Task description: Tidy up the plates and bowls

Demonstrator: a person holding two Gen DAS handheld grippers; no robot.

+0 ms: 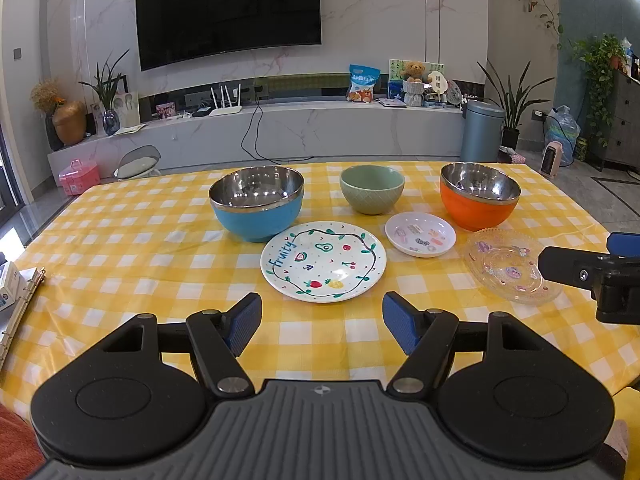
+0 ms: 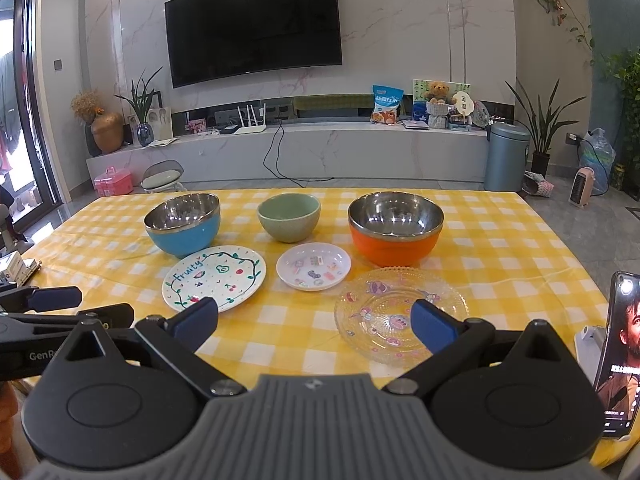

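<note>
I am holding my left gripper [image 1: 322,322] over the near part of the table [image 1: 120,248], and its fingers are spread wide with nothing between them. I am holding my right gripper [image 2: 314,322] beside it, and its fingers are spread wide too, with nothing in them.

Three bowls are sitting in a row at the back. The blue bowl [image 1: 256,204] is sitting on the left, the green bowl [image 1: 372,189] is sitting in the middle, and the orange bowl [image 1: 478,196] is sitting on the right. All three are standing upright and apart from each other.

Three plates are lying in front of them. The fruit plate [image 1: 323,266] is lying just in front of the blue bowl. The small plate [image 1: 420,234] is lying in front of the green bowl. The glass plate [image 1: 512,266] is lying in front of the orange bowl, close to my right gripper.

A phone [image 2: 618,354] is standing on my right, and its screen is glowing.
</note>
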